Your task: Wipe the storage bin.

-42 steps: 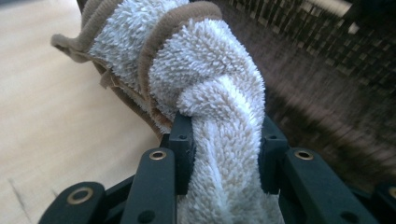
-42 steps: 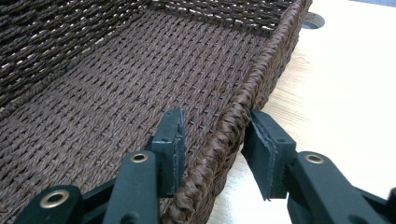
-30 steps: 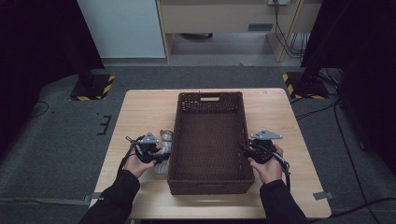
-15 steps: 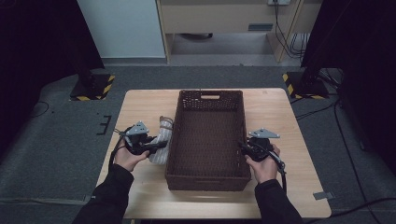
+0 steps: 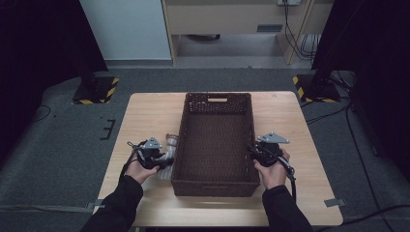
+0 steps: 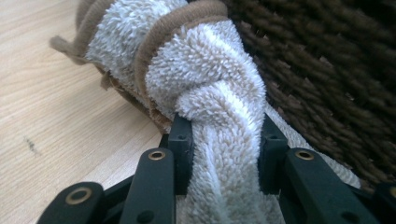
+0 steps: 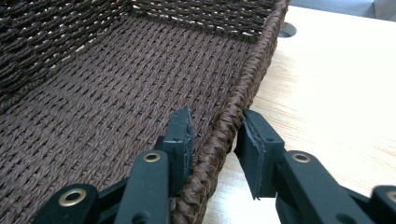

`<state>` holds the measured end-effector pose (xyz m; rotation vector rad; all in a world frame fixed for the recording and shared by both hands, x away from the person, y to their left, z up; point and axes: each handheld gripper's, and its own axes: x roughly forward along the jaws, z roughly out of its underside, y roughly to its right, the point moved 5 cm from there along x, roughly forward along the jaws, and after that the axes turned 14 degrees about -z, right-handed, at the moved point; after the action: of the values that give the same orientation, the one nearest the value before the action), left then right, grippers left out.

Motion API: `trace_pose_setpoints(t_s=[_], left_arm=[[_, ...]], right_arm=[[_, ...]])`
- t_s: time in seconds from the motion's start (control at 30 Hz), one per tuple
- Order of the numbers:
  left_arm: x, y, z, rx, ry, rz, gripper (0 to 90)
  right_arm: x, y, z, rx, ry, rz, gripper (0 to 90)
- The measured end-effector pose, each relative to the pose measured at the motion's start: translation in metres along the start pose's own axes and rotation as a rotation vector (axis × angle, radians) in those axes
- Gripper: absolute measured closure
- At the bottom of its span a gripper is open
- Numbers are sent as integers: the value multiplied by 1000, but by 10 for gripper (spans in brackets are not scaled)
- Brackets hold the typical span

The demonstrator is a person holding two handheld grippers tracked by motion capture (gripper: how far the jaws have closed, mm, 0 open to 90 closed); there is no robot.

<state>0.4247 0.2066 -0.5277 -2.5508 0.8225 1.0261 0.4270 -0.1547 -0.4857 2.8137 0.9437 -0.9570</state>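
A rolled white terry towel (image 6: 210,65) with brown trim lies on the table against the outer left wall of a dark brown woven basket (image 5: 217,95). My left gripper (image 6: 224,135) is shut on the towel's near end, both pads pressed into the pile. From above, the left gripper (image 5: 162,159) and towel (image 5: 170,142) sit beside the basket's left side. My right gripper (image 7: 215,135) straddles the basket's right rim (image 7: 261,51), one jaw inside and one outside. Its jaws have just been closing, with a slight gap still showing at the inner pad. From above, that gripper (image 5: 254,153) is at the right rim.
The light wooden table (image 5: 145,111) has bare room to the left and right of the basket and behind it. The basket's inside holds nothing. Dark grey floor surrounds the table, with yellow-black striped stand bases (image 5: 99,89) at the back corners.
My left hand swung out to the left with the towel, then came back against the basket's left wall. The right hand stayed at the right rim.
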Motion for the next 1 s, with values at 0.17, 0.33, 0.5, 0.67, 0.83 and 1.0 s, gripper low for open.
trace_pose_setpoints(t_s=[0.17, 0.33, 0.5, 0.67, 0.83, 1.0], left_arm=[[-14, -1, -9, -22, 55, 18, 652], [-49, 1, -31, -10, 159, 42, 652], [-55, 2, -32, 11, 173, 43, 651], [-32, 8, -9, 32, 89, 36, 652], [-18, 10, 7, 28, 19, 32, 652], [-33, 7, -4, -2, 77, 42, 653]], right_arm=[[0, 0, 0, 3, -1, 3, 653], [1, 0, -1, 3, -3, 14, 653], [3, 1, -3, 9, -3, 27, 653], [4, 1, -3, 11, 0, 24, 647], [4, 2, -3, 12, 1, 12, 643], [4, 2, -3, 17, 4, 11, 649]])
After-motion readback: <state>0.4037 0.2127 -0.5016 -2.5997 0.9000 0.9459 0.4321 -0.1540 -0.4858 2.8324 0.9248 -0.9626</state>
